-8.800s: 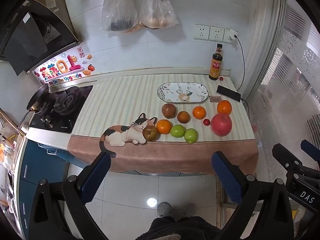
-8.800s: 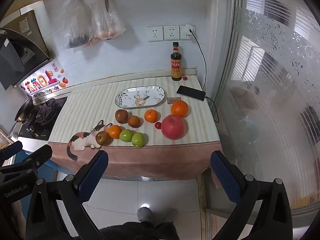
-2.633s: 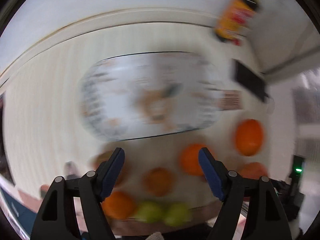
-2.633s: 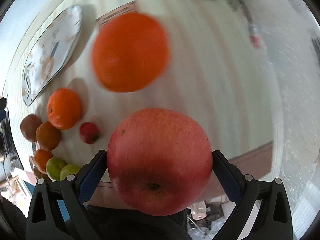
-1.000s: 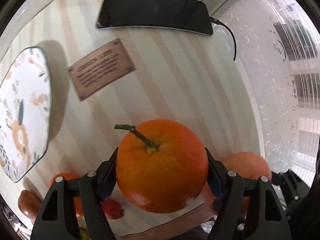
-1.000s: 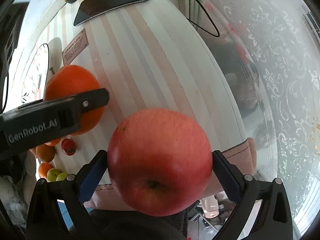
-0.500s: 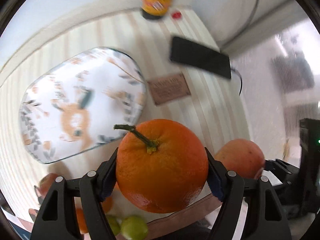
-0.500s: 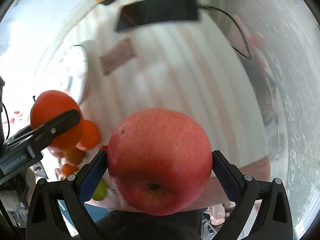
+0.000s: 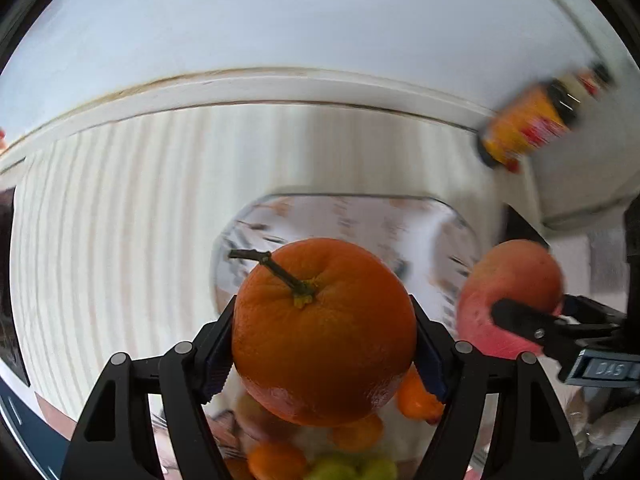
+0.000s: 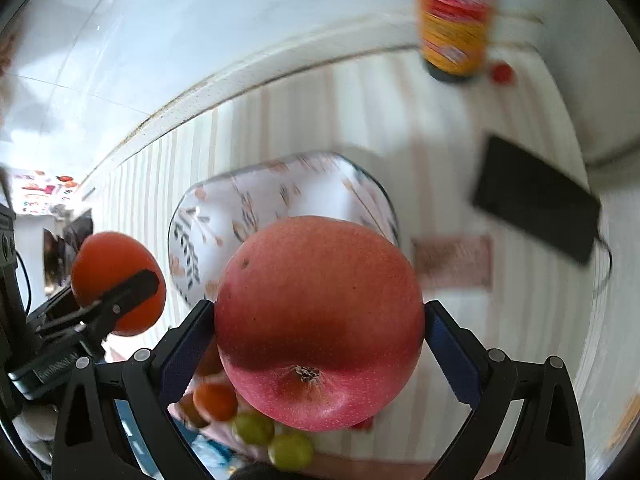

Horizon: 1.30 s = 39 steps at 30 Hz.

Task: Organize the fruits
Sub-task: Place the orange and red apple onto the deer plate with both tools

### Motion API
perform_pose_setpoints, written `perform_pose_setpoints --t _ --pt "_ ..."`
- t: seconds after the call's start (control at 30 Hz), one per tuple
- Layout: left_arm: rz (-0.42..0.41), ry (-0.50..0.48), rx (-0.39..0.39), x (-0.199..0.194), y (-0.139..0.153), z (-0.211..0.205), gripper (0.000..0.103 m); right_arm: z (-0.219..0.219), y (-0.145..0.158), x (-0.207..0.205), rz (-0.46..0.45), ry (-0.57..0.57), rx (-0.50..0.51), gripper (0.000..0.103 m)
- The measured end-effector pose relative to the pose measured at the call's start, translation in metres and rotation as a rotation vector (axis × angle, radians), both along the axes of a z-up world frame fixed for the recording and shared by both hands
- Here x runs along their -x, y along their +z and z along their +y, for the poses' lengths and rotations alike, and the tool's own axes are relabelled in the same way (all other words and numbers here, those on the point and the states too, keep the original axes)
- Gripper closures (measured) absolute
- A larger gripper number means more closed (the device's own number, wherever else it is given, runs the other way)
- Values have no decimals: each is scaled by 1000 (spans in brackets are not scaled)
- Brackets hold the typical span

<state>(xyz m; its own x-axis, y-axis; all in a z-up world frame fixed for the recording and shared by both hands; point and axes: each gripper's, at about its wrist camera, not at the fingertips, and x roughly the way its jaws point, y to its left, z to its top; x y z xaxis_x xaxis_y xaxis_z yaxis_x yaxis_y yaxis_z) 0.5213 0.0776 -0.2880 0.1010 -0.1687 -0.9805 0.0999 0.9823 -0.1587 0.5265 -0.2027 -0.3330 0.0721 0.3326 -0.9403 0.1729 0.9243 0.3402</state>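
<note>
Much of both views is smeared by motion blur: the dark sauce bottle with a yellow and red label (image 10: 454,20) at the back of the striped counter (image 9: 120,220) has no readable print, and the pattern on the oval white ceramic plate with leaf motifs (image 10: 224,216) is sharp only in the right wrist view. The left gripper (image 9: 324,344) is clamped on 1 large orange with a short dark stem (image 9: 324,332), which hides the near part of the plate and most of the fruit left on the counter below it. The right gripper (image 10: 320,344) is closed around 1 big red apple (image 10: 320,320), its calyx end facing the camera; it covers the plate's near edge. Both fruits are held in the air over the near side of the plate, side by side, each visible at the margin of the other view. Behind and under them only fragments show: 2 green round fruits (image 10: 272,440), 1 clear small orange fruit (image 10: 214,402), and some brownish shapes too cut off to count. 1 black phone (image 10: 536,200) lies right of the plate, 1 small brown card (image 10: 454,264) between them, and 1 tiny red round object (image 10: 502,72) beside the bottle.
</note>
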Motion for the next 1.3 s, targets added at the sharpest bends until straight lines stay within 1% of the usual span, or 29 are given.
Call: perform_pose_setpoints --t 0.13,0.27,0.43,0.53,0.6,0.67,0.8,0.9,0.93,0.97,1.03,1.1,1.17,1.23,1.3 --pt "39 48 -17 -22 -23 21 29 23 -18 -41 36 39 53 1" --pt "84 55 -16 -34 -43 22 29 38 -37 -68 71 66 109 1" --pt "111 23 -59 -41 -64 11 29 48 -58 -75 116 80 155 1" --pt "123 26 -82 -45 -74 7 29 51 -66 -73 135 71 177 0" --pt "127 34 -91 -47 -78 6 29 53 -71 -78 152 64 173 0" --pt "130 43 -83 -48 -79 4 29 54 -73 -78 165 64 176 0" --pt "144 39 -91 -50 -79 -3 28 62 -80 -84 182 71 184 0" --pt "166 46 -79 -60 -87 -9 27 57 -84 -86 193 35 162 0" --pt "161 45 -77 -60 -86 -7 12 55 -84 -87 195 25 155 0" --pt "148 45 -69 -61 -83 -8 8 52 -84 -87 193 17 146 0" --pt "140 42 -48 -64 -77 -11 6 50 -74 -89 165 8 134 0" --pt "118 45 -59 -68 -68 -14 6 50 -63 -91 144 16 132 0" --pt "112 51 -53 -70 -60 -14 6 52 -54 -91 131 26 139 0" --pt "102 58 -48 -67 -50 -12 6 54 -47 -88 118 37 148 0" --pt "80 65 -63 -58 -37 -8 6 56 -37 -78 108 36 134 0"
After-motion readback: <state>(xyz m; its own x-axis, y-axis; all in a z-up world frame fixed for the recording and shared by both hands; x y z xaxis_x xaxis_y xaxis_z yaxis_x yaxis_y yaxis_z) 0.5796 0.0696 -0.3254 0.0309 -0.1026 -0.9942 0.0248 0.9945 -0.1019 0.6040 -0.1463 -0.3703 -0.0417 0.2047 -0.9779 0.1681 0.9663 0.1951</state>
